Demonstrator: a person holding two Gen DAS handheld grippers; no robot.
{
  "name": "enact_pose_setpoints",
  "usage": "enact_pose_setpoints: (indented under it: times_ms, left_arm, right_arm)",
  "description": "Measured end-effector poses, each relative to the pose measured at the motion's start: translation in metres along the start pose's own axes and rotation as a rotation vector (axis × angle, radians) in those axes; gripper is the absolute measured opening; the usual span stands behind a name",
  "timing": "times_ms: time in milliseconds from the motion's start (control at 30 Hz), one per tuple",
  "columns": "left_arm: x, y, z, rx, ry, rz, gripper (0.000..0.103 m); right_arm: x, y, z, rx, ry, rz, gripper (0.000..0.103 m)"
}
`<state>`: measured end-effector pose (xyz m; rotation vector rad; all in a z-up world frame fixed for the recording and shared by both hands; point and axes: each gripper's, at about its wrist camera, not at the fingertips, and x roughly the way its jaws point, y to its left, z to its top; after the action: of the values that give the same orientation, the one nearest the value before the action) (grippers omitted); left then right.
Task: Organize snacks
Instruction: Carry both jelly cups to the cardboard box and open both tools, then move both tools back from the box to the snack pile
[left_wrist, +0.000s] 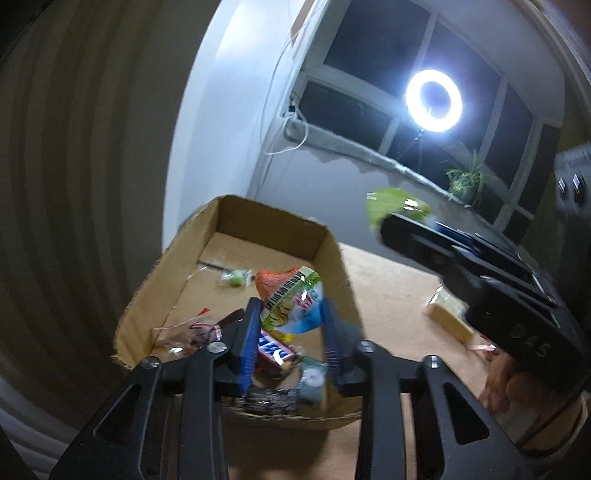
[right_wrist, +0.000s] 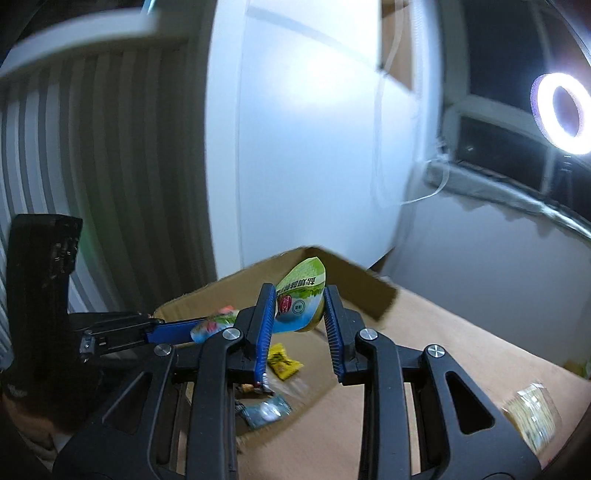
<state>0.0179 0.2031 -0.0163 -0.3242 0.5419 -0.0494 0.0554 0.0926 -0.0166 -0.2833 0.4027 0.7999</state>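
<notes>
The left gripper is clamped on an orange-topped pouch at the centre of its view, held above the open cardboard box, likely so the pouch can drop in among the snacks already there. Below it, low in the frame, lie a Snickers bar, a clear-wrapped candy at lower left and a small green sweet further back.

The right gripper grips a green pouch at mid-frame, also raised over the box, whose near rim runs just behind it. In the left view the same gripper enters from the right edge, its pouch a green blur. Both pouches seem poised for release into the box. A yellow packet and a blue-grey packet sit on the box floor beneath.

The box rests on a tan tabletop; one yellowish pack lies on it at right, outside the box and apparently unsorted. Behind, a white wall, a striped curtain at left, a dark window at upper right with a ring light and a potted plant on the sill.
</notes>
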Motion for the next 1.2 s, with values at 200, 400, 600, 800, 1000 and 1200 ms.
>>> enact_pose_setpoints:
  times_ms: [200, 400, 600, 800, 1000, 1200]
  left_arm:
    - [-0.006, 0.012, -0.001, -0.023, -0.032, 0.063, 0.069]
    - [-0.014, 0.016, -0.002, -0.034, -0.044, 0.069, 0.069]
    - [-0.016, 0.013, 0.005, -0.022, -0.049, 0.068, 0.069]
    - [-0.019, -0.002, 0.007, 0.000, -0.051, 0.045, 0.069]
    - [-0.014, -0.032, 0.004, 0.055, -0.030, 0.023, 0.069]
    - [-0.006, -0.067, 0.002, 0.113, -0.006, 0.003, 0.069]
  right_arm:
    - [-0.006, -0.001, -0.009, 0.008, -0.022, -0.030, 0.049]
    - [-0.026, -0.009, -0.016, 0.039, -0.033, -0.052, 0.049]
    - [-0.041, -0.009, -0.033, 0.065, -0.011, -0.053, 0.049]
    - [-0.059, -0.016, -0.062, 0.111, 0.010, -0.070, 0.049]
    - [-0.078, -0.030, -0.089, 0.142, 0.038, -0.092, 0.049]
    - [-0.106, -0.053, -0.112, 0.190, 0.030, -0.130, 0.049]
